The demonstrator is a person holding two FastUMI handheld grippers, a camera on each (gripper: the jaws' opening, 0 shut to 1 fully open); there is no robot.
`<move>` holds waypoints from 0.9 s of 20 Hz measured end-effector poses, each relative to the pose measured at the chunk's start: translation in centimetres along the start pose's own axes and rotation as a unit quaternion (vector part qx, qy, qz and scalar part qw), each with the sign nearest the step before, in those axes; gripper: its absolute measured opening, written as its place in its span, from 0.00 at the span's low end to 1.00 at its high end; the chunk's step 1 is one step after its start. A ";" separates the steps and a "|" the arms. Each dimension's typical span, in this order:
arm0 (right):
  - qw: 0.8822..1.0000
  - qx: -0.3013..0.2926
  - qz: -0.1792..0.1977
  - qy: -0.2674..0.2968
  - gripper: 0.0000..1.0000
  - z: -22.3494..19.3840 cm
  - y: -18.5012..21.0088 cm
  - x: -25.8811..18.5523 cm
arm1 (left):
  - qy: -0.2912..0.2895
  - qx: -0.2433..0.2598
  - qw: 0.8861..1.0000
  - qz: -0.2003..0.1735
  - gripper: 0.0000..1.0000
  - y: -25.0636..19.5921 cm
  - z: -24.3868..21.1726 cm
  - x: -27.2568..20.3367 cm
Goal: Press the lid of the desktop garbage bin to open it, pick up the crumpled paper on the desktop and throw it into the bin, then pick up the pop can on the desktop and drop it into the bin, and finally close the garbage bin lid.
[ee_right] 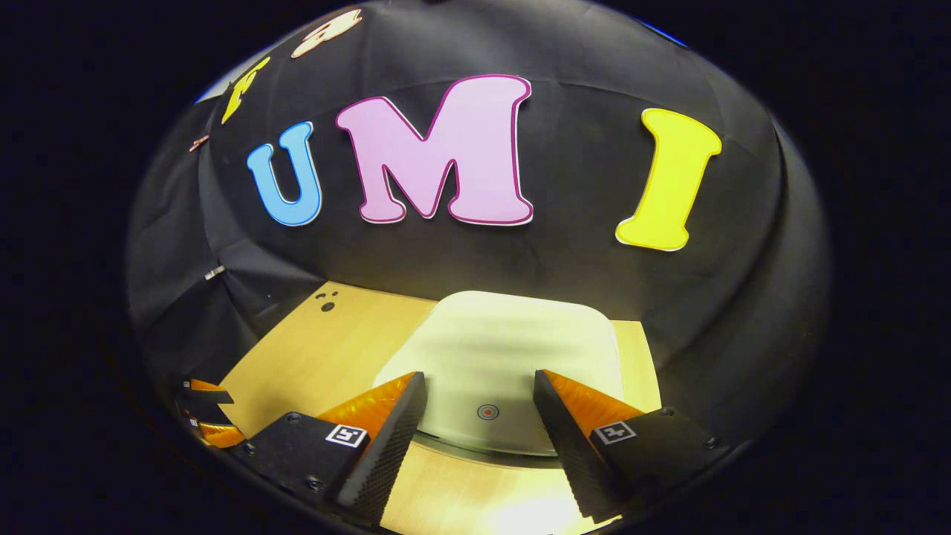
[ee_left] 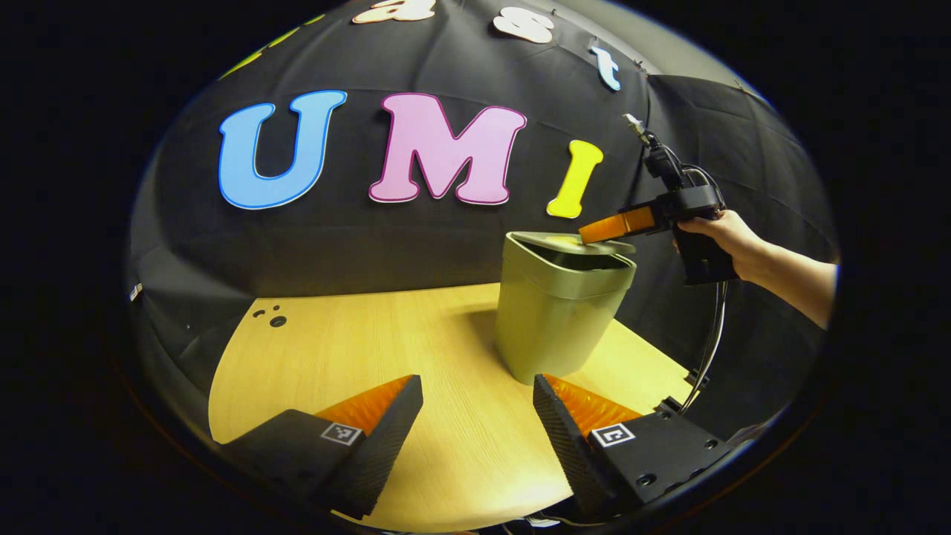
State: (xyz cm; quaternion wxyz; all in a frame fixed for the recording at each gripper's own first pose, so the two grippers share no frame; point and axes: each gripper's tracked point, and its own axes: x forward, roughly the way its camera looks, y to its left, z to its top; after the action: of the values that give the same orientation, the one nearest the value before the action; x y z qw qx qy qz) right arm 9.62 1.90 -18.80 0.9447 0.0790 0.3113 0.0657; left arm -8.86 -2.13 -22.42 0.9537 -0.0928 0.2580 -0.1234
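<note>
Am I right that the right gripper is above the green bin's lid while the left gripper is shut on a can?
Not quite: the left gripper is open and holds nothing, as the left gripper view shows. The right gripper is indeed above the bin's lid.

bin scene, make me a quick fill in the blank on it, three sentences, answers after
1. The green bin stands on a ____ table.
2. The right claw, seen in the left gripper view, is held over the bin's ____.
3. The left claw has its fingers ____, with nothing between them.

Missing words: wooden; lid; open
</note>
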 end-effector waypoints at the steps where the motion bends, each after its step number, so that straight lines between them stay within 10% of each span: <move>1: 1.000 -0.003 -0.004 0.006 0.94 -0.3 0.1 -0.1 | -0.002 0.004 1.000 -0.009 0.96 0.1 0.1 -0.2; 9: 0.994 0.018 -0.021 0.103 0.95 -2.4 0.8 -0.2 | -0.026 0.035 0.998 -0.053 0.96 1.0 0.3 -0.5; 18: 0.956 0.005 -0.015 0.294 0.95 -2.8 0.8 1.2 | -0.048 0.036 0.995 -0.079 0.96 2.2 0.9 -0.8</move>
State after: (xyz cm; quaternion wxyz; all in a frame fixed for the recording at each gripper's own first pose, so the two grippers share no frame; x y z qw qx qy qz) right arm 8.79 3.19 -21.55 0.8122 0.0562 0.5765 0.0697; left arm -8.65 0.27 -21.78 0.9551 -0.0846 0.1989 -0.2028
